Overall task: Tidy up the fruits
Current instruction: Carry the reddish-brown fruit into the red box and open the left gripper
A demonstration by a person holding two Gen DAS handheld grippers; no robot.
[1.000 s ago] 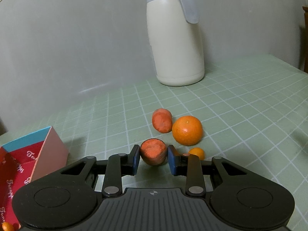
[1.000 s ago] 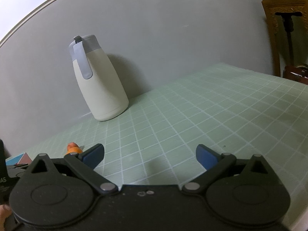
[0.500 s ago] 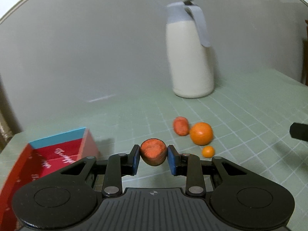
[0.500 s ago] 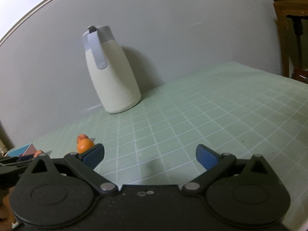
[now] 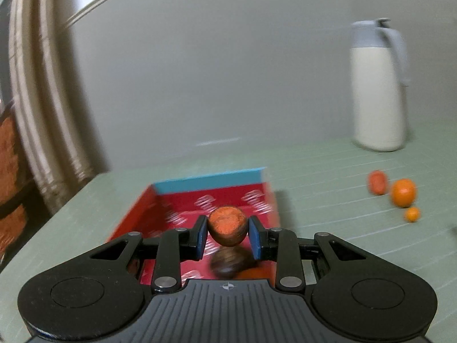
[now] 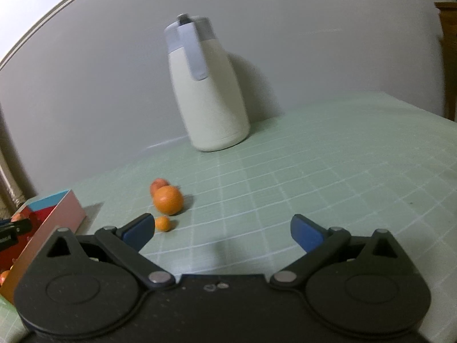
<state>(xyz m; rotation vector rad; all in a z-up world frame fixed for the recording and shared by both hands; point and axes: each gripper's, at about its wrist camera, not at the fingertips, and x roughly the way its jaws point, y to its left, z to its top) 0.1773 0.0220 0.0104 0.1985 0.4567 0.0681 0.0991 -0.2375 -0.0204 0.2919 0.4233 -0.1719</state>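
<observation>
My left gripper is shut on a reddish-orange fruit and holds it above the open red box with a blue far rim. A dark round fruit and something orange lie in the box below it. On the green tablecloth to the right lie a reddish fruit, a large orange and a tiny orange. My right gripper is open and empty above the cloth; the tiny orange lies just beyond its left fingertip, behind it the large orange.
A tall cream jug with a grey lid stands at the back by the wall. The red box lies at the left table edge in the right wrist view. A pipe runs down the left wall. Wooden furniture stands at far right.
My left gripper has carried the reddish-orange fruit leftward, away from the fruits on the cloth, to above the red box. The right gripper has swung left, so the oranges and box come into its view.
</observation>
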